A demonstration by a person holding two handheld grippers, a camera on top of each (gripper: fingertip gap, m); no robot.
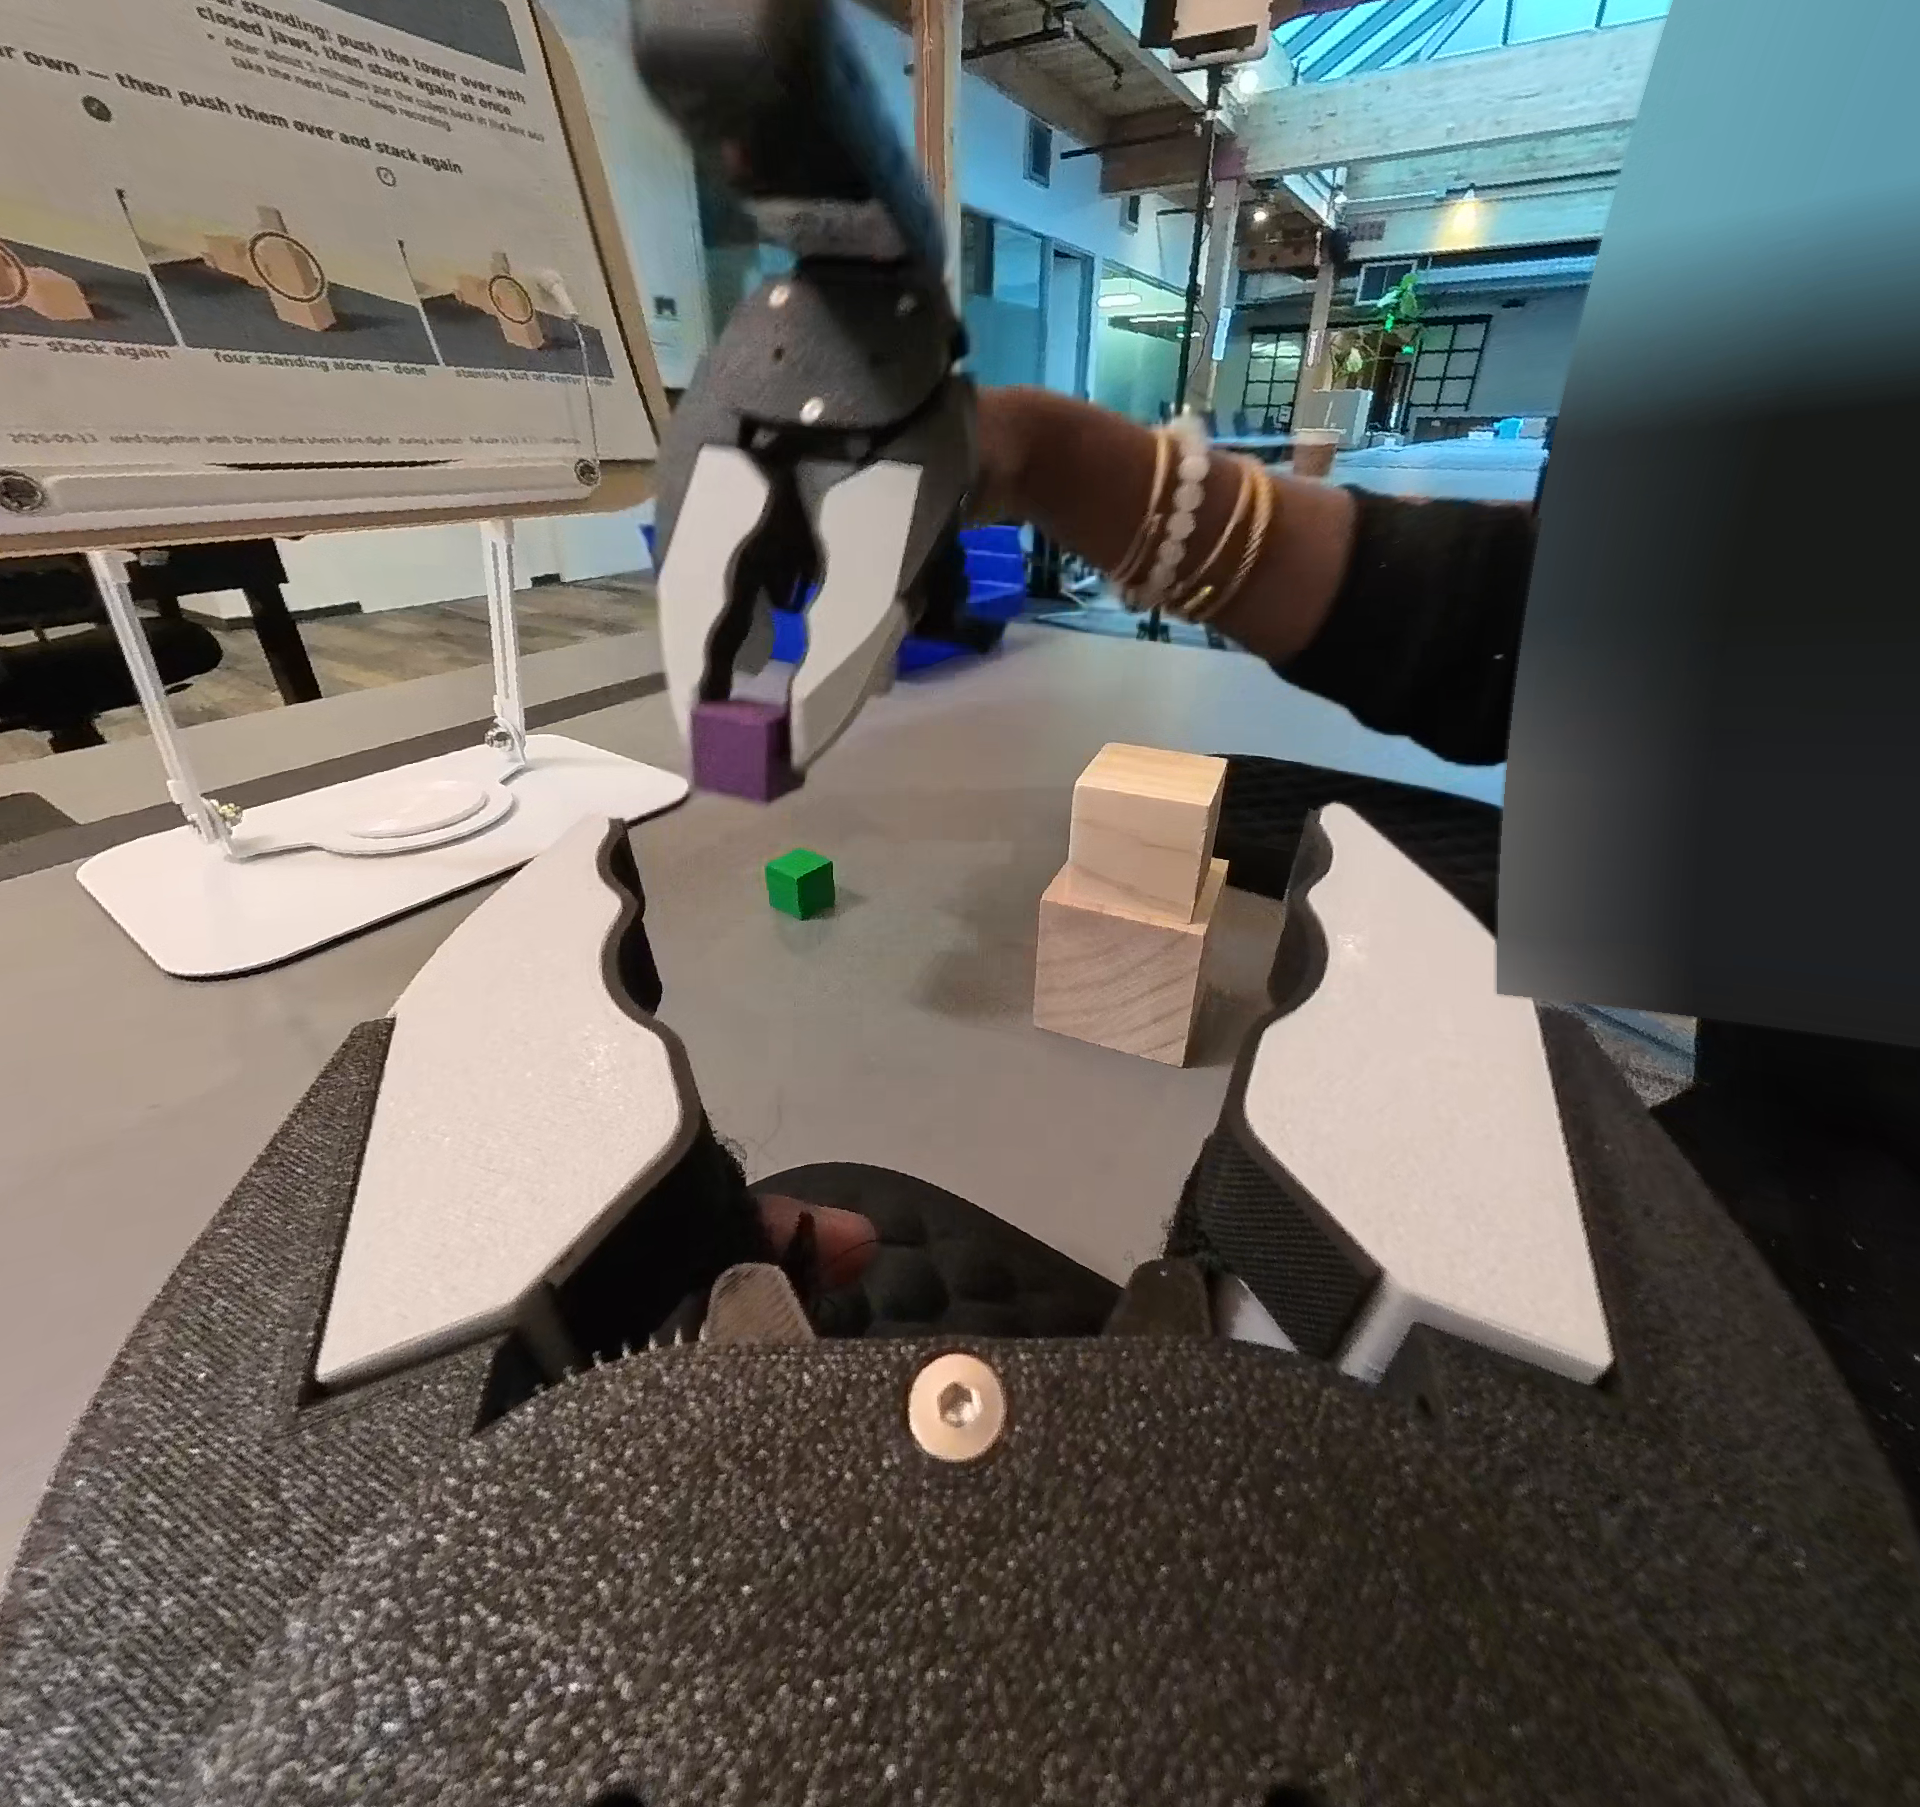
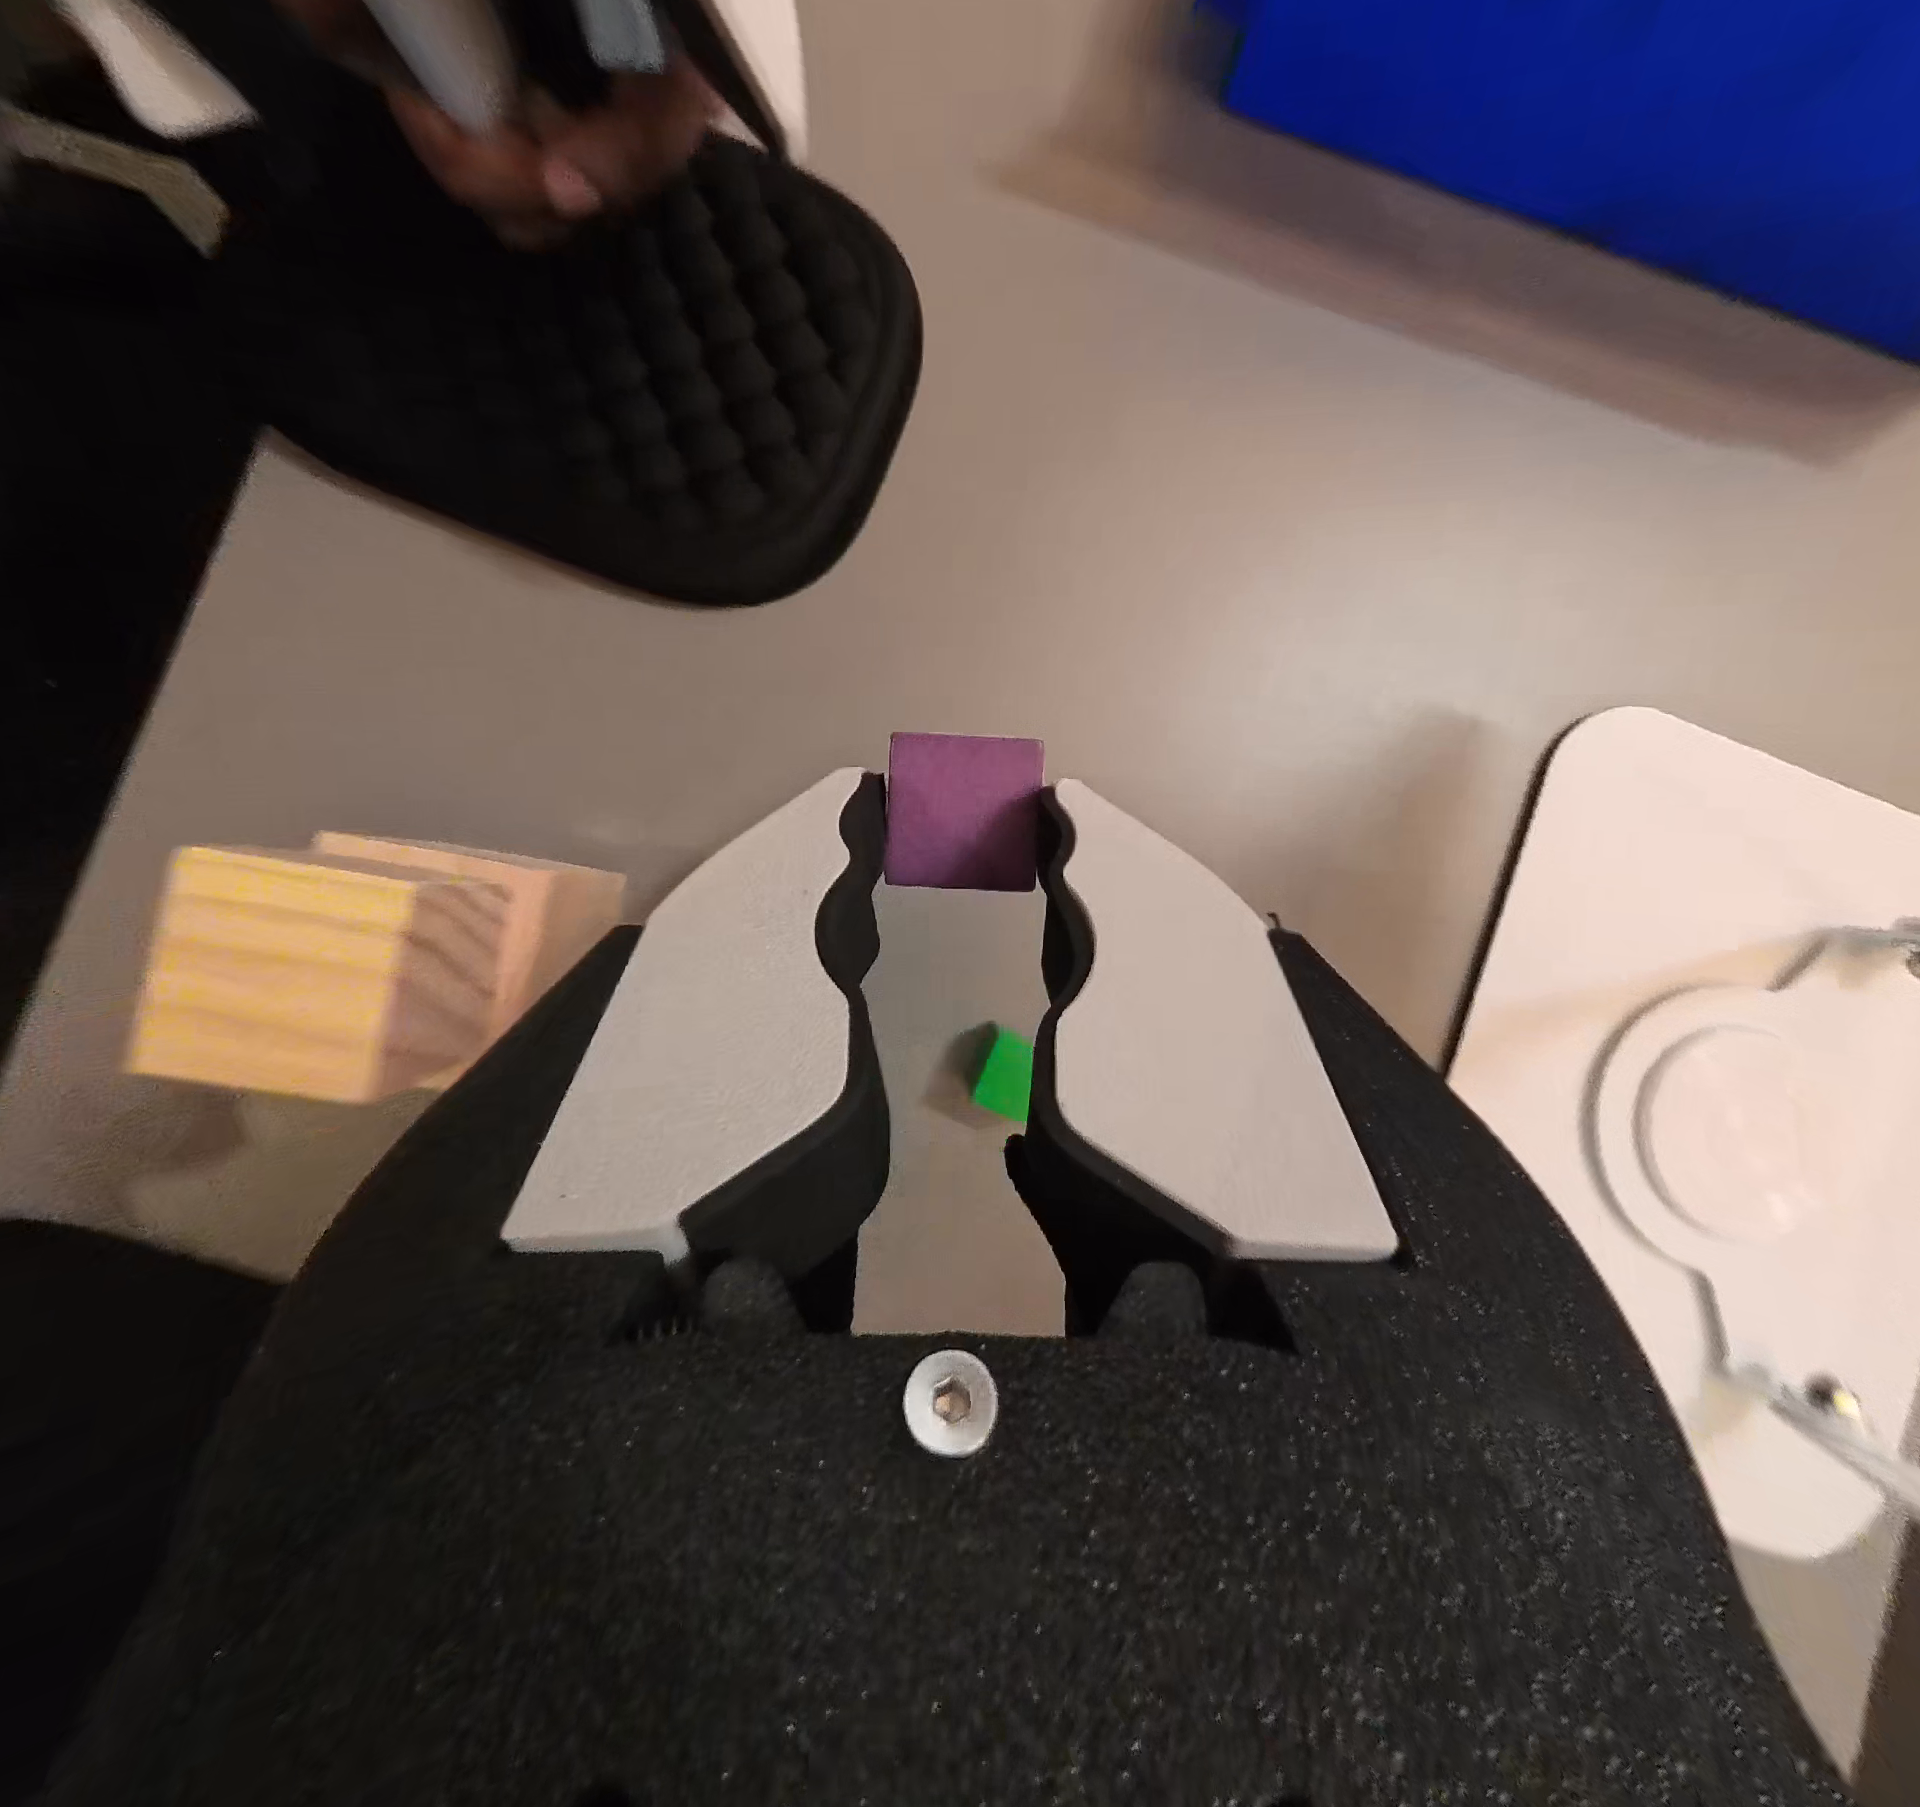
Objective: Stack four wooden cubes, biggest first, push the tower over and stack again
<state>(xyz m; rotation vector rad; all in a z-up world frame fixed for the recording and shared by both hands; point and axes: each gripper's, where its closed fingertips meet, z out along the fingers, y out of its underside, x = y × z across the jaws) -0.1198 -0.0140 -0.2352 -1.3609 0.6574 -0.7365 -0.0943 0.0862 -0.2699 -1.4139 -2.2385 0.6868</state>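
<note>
My right gripper (image 2: 964, 807) is shut on a purple cube (image 2: 962, 812), both pads pressed on its sides. In the left wrist view that gripper (image 1: 746, 713) holds the purple cube (image 1: 738, 749) above the grey table (image 1: 883, 1030). A small green cube (image 1: 799, 882) lies on the table below it; it also shows between the right fingers (image 2: 1000, 1071). Two wooden cubes stand stacked, the smaller (image 1: 1143, 827) on the larger (image 1: 1122, 973), seen too at the left of the right wrist view (image 2: 312, 968). My left gripper (image 1: 961, 853) is wide open and empty, low over the table before the cubes.
A white stand base (image 1: 343, 843) carries an instruction board (image 1: 291, 199) at the left. A blue bin (image 2: 1579, 95) sits at the table's far side. A person's forearm with bracelets (image 1: 1195, 521) reaches in from the right. A black textured pad (image 2: 644, 386) lies nearby.
</note>
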